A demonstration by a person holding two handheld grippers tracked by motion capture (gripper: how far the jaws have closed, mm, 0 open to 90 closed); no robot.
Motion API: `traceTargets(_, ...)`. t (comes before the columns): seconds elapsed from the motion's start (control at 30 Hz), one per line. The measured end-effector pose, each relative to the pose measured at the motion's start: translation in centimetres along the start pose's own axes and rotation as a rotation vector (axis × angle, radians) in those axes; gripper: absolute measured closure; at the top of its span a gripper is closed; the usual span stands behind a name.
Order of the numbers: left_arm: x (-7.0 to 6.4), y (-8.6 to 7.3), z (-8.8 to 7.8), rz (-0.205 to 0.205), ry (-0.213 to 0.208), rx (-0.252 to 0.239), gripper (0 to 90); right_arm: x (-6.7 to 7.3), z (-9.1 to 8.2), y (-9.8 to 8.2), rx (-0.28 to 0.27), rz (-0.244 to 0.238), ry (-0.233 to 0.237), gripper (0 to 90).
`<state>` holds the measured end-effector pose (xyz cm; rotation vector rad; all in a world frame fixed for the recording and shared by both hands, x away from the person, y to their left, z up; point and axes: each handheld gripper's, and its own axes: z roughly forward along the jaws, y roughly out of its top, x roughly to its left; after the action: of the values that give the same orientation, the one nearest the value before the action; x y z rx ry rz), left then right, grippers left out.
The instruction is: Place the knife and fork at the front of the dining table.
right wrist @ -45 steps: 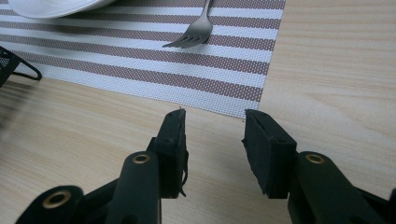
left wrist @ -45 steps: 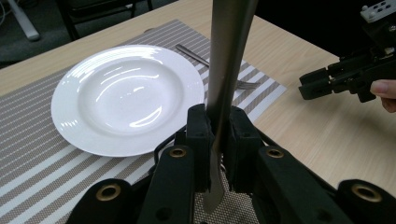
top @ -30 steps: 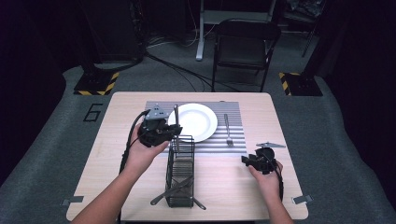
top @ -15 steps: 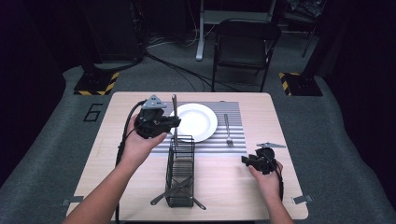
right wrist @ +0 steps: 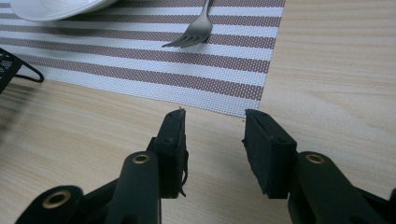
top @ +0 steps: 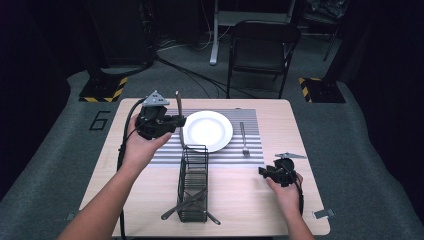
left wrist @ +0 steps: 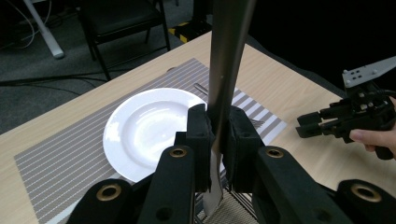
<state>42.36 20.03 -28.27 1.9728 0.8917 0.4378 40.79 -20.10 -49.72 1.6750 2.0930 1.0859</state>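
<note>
My left gripper (top: 178, 120) is shut on a metal knife (top: 178, 101), held upright above the left edge of the white plate (top: 207, 131). In the left gripper view the knife (left wrist: 228, 56) stands between the gripper's (left wrist: 215, 135) pads, handle up and blade tip down. A fork (top: 244, 138) lies on the striped placemat (top: 165, 154) right of the plate. My right gripper (top: 264, 171) rests low at the table's right front, open, with nothing between its fingers. In the right gripper view, that gripper (right wrist: 214, 116) points at the placemat's corner (right wrist: 233, 100) and the fork (right wrist: 194, 32).
A black wire basket (top: 194, 181) stands in the middle front of the table with a few utensils lying in it. A black folding chair (top: 262, 40) stands beyond the far edge. Bare wood lies left of the placemat.
My left gripper has risen with the knife, away from the basket's top and toward the plate's left side. The right gripper has stayed put.
</note>
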Motion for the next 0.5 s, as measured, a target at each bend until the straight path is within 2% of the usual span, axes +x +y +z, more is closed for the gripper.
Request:
traceTargets(0.23, 1.4, -0.1, 0.2, -0.018, 0.028, -0.015, 81.7, 0.0, 0.0, 0.0, -0.002, 0.004, -0.005, 58.6)
traceTargets(0.4, 2.2, -0.6, 0.6, -0.027, 0.042, -0.030, 81.7, 0.0, -0.1, 0.0, -0.001, 0.002, -0.006, 58.6)
traceTargets(0.5, 2.7, -1.1, 0.9, -0.038, 0.048, -0.021, 81.7, 0.0, 0.0, 0.0, -0.001, 0.001, -0.004, 58.6)
